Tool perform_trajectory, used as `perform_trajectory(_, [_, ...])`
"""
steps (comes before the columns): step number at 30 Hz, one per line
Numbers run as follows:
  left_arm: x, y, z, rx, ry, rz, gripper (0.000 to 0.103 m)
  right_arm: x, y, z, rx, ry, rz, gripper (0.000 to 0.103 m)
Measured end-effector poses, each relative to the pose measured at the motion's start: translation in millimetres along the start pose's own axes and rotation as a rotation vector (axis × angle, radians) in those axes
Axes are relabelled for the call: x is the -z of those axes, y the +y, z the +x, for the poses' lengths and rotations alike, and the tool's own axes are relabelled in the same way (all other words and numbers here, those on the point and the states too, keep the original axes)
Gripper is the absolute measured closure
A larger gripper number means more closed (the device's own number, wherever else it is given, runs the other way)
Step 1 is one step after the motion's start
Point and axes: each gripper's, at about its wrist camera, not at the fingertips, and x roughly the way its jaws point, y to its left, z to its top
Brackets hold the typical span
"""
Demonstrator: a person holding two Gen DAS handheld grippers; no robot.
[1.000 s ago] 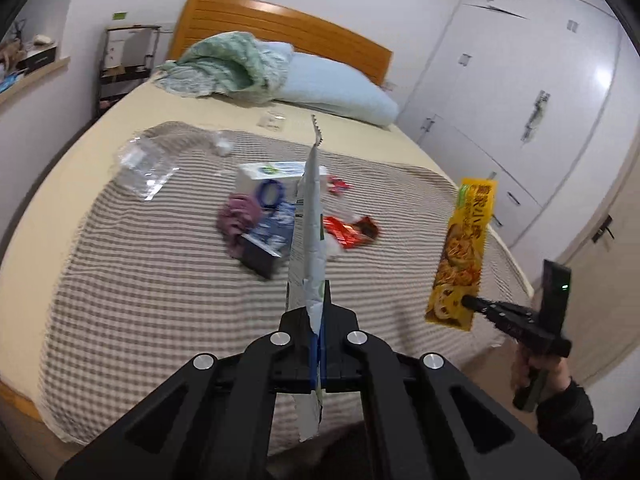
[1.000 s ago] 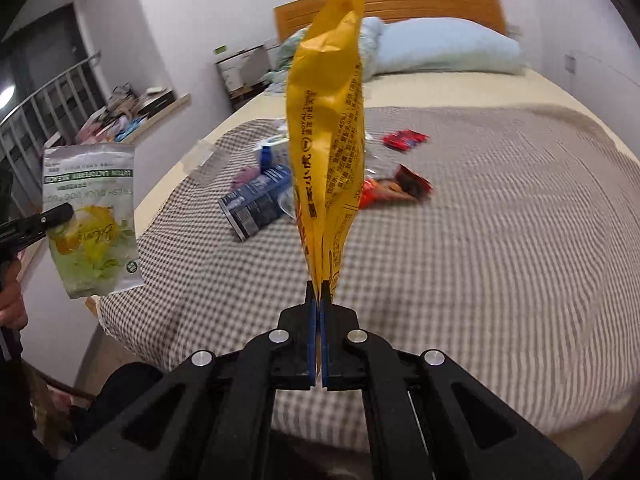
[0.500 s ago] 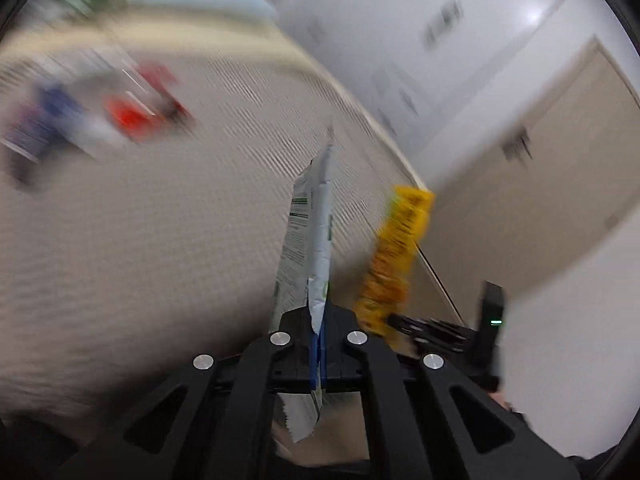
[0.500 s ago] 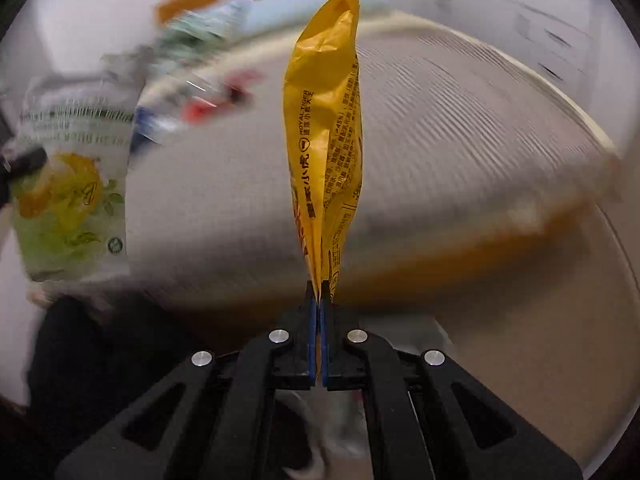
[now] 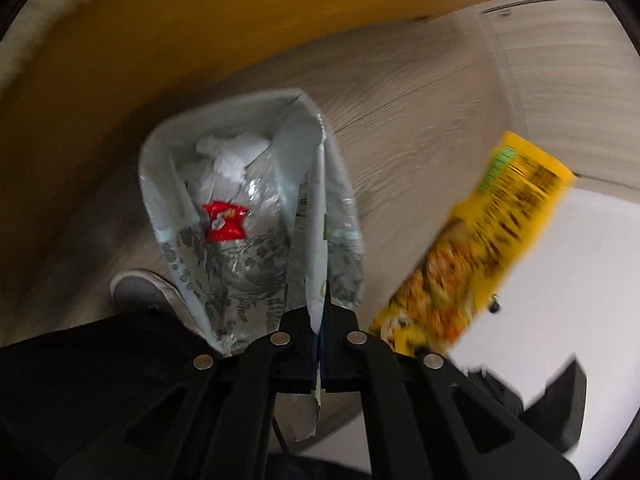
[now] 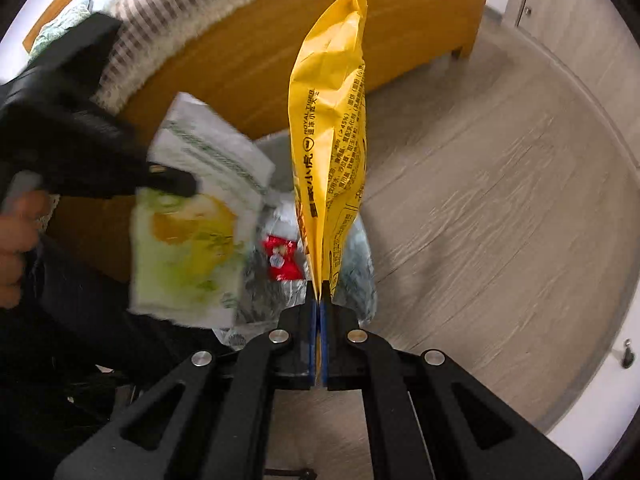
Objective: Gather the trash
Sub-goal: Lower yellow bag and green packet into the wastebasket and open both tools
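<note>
My left gripper [image 5: 319,322] is shut on a white and green lemon-print wrapper [image 5: 316,216], seen edge-on; in the right wrist view the wrapper [image 6: 188,236] shows flat, with the left gripper [image 6: 176,180] clamped on it. My right gripper [image 6: 319,306] is shut on a tall yellow snack bag [image 6: 332,152], which also shows blurred in the left wrist view [image 5: 476,256]. Both wrappers hang over an open floral-print trash bag [image 5: 256,216] on the floor; it holds a red wrapper [image 5: 224,220] and crumpled white tissue [image 5: 228,152].
The wooden bed frame [image 6: 248,52] stands right behind the trash bag, with the striped blanket [image 6: 132,28] on top. Pale wood-plank floor [image 6: 480,220] spreads to the right. My shoe [image 5: 136,292] and dark trouser leg are beside the bag.
Both grippers have swung down from over the bed to the floor, carrying their wrappers. The trash bag has come into view beneath them.
</note>
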Motion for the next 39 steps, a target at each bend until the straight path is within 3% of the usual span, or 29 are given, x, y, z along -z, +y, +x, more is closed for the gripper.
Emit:
perform_trajectory(3, [-15, 1, 31, -0.023, 0.004, -0.054, 0.103, 8, 2, 21, -0.019, 0.033, -0.013, 0.102])
perform_trajectory(4, [-22, 1, 37, -0.022, -0.003, -0.075, 0.096, 9, 2, 26, -0.022, 0.041, -0.016, 0.102])
perform_trajectory(5, [-29, 1, 48, -0.029, -0.003, -0.103, 0.080, 12, 4, 29, -0.026, 0.048, -0.017, 0.102])
perform_trajectory(6, [-35, 3, 57, -0.047, 0.012, -0.129, 0.040, 13, 2, 33, -0.031, 0.057, -0.014, 0.102])
perform_trajectory(7, [-38, 8, 64, -0.063, 0.019, -0.155, 0.033, 23, -1, 34, -0.030, 0.064, -0.012, 0.102])
perform_trajectory(10, [-41, 14, 61, -0.029, 0.024, -0.138, 0.033, 29, -4, 42, -0.001, 0.094, -0.025, 0.102])
perform_trajectory(13, [-30, 12, 32, -0.010, 0.011, -0.045, 0.033, 37, 7, 52, 0.008, 0.136, -0.064, 0.102])
perform_trajectory(15, [-15, 8, -3, -0.028, -0.035, 0.071, 0.033, 39, 15, 54, 0.012, 0.143, -0.097, 0.102])
perform_trajectory(19, [16, 9, -71, -0.015, -0.154, 0.184, 0.031, 37, 30, 63, 0.003, 0.152, -0.137, 0.102])
perform_trajectory(23, [47, 25, -139, -0.019, -0.309, 0.190, 0.029, 29, 47, 91, 0.006, 0.192, -0.168, 0.101])
perform_trajectory(27, [72, 39, -175, -0.064, -0.396, 0.187, 0.029, 0, 61, 137, 0.073, 0.241, -0.183, 0.101])
perform_trajectory(32, [91, 66, -190, -0.067, -0.447, 0.156, 0.029, -26, 72, 188, 0.143, 0.313, -0.234, 0.101])
perform_trajectory(35, [95, 80, -190, -0.073, -0.451, 0.122, 0.029, -28, 70, 223, 0.252, 0.360, -0.259, 0.100])
perform_trajectory(36, [95, 85, -189, -0.067, -0.443, 0.111, 0.029, -25, 66, 240, 0.297, 0.385, -0.271, 0.097])
perform_trajectory(37, [96, 87, -188, -0.063, -0.438, 0.105, 0.029, -17, 62, 247, 0.285, 0.402, -0.266, 0.083])
perform_trajectory(38, [98, 87, -187, -0.062, -0.435, 0.107, 0.029, -15, 59, 252, 0.273, 0.417, -0.255, 0.055])
perform_trajectory(39, [99, 87, -185, -0.065, -0.433, 0.112, 0.029, -11, 54, 252, 0.264, 0.418, -0.234, 0.043])
